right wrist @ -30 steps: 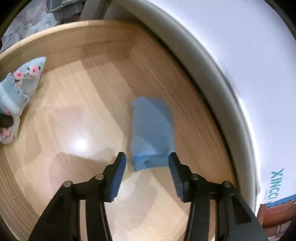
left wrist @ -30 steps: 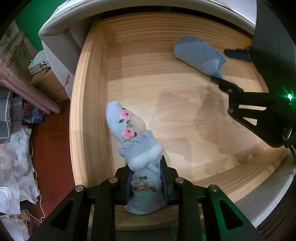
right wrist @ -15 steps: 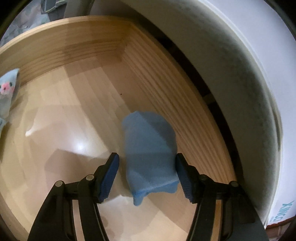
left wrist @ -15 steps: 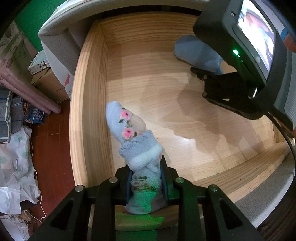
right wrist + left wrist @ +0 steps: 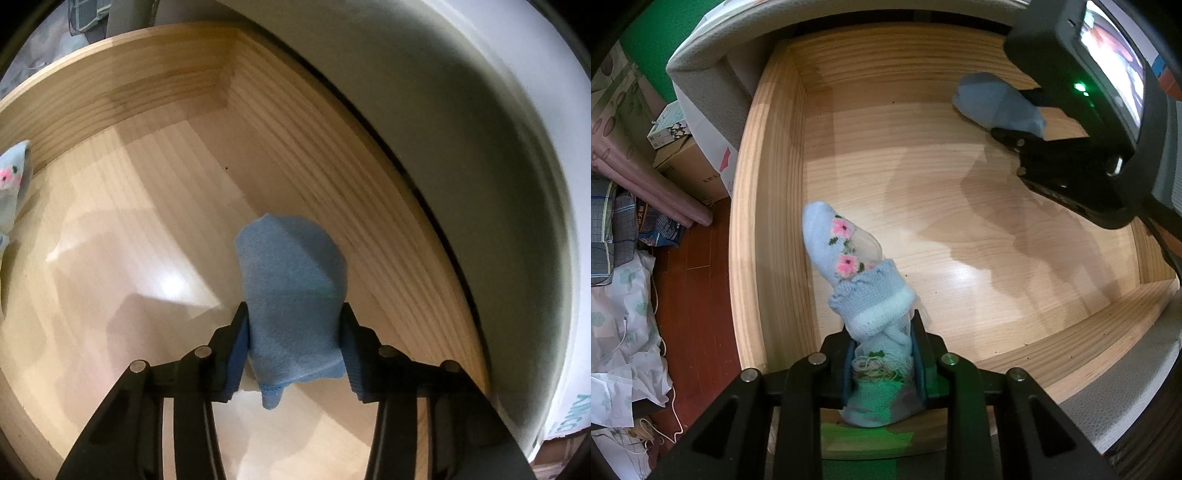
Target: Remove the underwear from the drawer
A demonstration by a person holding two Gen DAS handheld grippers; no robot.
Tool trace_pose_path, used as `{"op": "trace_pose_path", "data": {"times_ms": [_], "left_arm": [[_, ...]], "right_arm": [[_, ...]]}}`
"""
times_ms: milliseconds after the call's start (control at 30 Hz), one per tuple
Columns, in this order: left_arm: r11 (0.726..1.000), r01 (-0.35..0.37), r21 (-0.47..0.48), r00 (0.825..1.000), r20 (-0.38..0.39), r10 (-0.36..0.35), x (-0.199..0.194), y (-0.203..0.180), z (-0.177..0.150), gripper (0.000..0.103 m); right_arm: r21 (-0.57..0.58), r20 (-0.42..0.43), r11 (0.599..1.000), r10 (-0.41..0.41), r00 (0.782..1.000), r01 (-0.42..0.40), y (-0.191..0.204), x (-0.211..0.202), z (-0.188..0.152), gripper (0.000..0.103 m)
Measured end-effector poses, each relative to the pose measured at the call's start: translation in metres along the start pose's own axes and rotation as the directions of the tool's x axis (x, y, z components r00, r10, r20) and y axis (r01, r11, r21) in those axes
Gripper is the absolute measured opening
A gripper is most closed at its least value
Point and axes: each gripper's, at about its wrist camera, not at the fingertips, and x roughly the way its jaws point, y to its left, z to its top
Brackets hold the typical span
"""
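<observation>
Over the last second I brought the right gripper (image 5: 293, 345) in over the blue piece (image 5: 291, 295) until it stood between the pads, where a second earlier only its near edge had reached the open jaws. By now the jaws had narrowed onto it: both pads (image 5: 239, 347) touched its sides and its hem bulged out beneath them, so I took the right as grasping the blue piece, though whether it had left the drawer floor (image 5: 140, 236) I could not tell. It sat close by the back wall (image 5: 332, 173).

The left gripper (image 5: 884, 365) had not moved in that time. It was clenched on the floral piece (image 5: 864, 291), the knit bundle sticking up forward out of the jaws, near the drawer's left wall (image 5: 768, 229).

From the left view the right gripper (image 5: 1067, 162) showed across the drawer (image 5: 960, 206) with the blue piece (image 5: 995, 105) at its tip.

I judged both garments to be in hand but not yet out of the drawer; lifting both clear of the walls was what remained.
</observation>
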Motion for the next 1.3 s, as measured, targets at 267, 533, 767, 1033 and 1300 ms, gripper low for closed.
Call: {"op": "trace_pose_path", "data": {"times_ms": [267,533,767,1033,1300], "left_arm": [[1.0,0.001,-0.001,1.0,0.001,-0.001,0.0,0.0,0.0,0.025],[1.0,0.002,-0.005,1.0,0.005,-0.002,0.0,0.0,0.0,0.025],[1.0,0.0,-0.01,1.0,0.007,0.0,0.0,0.001,0.0,0.025],[1.0,-0.004,-0.02,1.0,0.012,0.004,-0.001,0.001,-0.001,0.025],[0.999,-0.012,-0.051,1.0,0.024,0.013,-0.004,0.002,-0.004,0.025]], "right_arm": [[0.083,-0.12,0.99,0.124,0.985,-0.115,-0.014,-0.005,-0.023,0.04],[0.331,-0.256,0.905,0.358,0.898,-0.267,-0.039,-0.017,-0.061,0.04],[0.492,-0.319,0.826,0.464,0.826,-0.274,-0.055,-0.017,-0.099,0.04],[0.594,-0.369,0.772,0.509,0.778,-0.224,-0.059,-0.012,-0.156,0.04],[0.631,-0.333,0.751,0.488,0.807,-0.193,-0.052,-0.032,-0.197,0.04]]}}
